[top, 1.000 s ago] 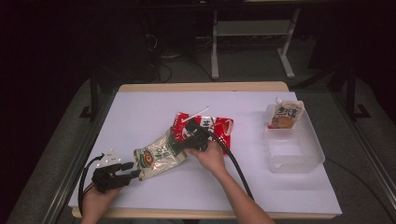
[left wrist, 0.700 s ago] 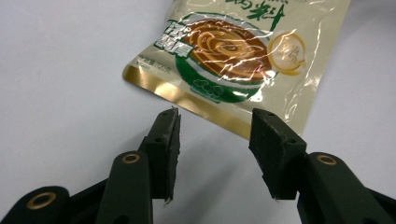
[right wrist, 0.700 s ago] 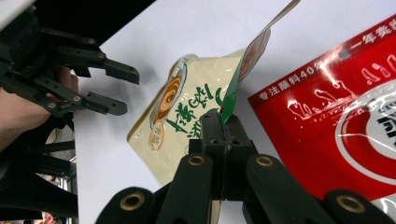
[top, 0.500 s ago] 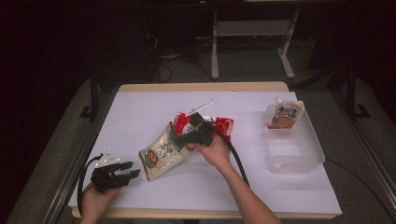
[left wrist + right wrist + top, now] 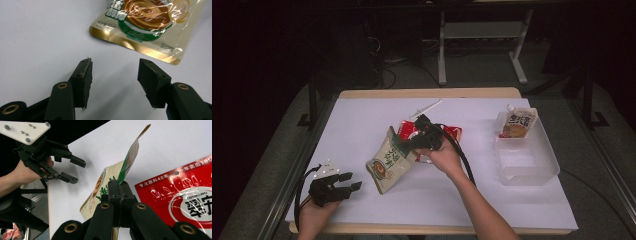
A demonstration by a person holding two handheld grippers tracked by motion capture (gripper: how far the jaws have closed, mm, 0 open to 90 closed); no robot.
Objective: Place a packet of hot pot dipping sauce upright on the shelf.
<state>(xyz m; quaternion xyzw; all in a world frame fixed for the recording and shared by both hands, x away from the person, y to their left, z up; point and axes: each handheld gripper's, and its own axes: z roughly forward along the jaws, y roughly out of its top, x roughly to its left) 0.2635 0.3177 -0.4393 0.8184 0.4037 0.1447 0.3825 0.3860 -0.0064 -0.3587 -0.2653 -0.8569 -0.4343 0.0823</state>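
A beige and green noodle packet (image 5: 387, 165) stands tilted at the table's middle, its lower end on the white tabletop. My right gripper (image 5: 405, 144) is shut on its upper edge, and in the right gripper view the black jaws (image 5: 119, 188) pinch the packet (image 5: 98, 188) edge-on. My left gripper (image 5: 353, 180) rests near the front left corner, a short way from the packet's lower end. Its jaws have just been opening, and in the left gripper view it (image 5: 115, 77) stands open with nothing between the pads, the packet (image 5: 147, 22) lying ahead.
A red packet (image 5: 453, 133) lies flat just behind the right gripper. A clear plastic tub (image 5: 532, 172) at the right holds an upright sauce pouch (image 5: 515, 123). A thin white stick (image 5: 427, 107) lies towards the back.
The right gripper has lifted the beige packet's upper end, tilting it steeper and drawing it away from the left gripper. The left gripper's jaws have spread wider.
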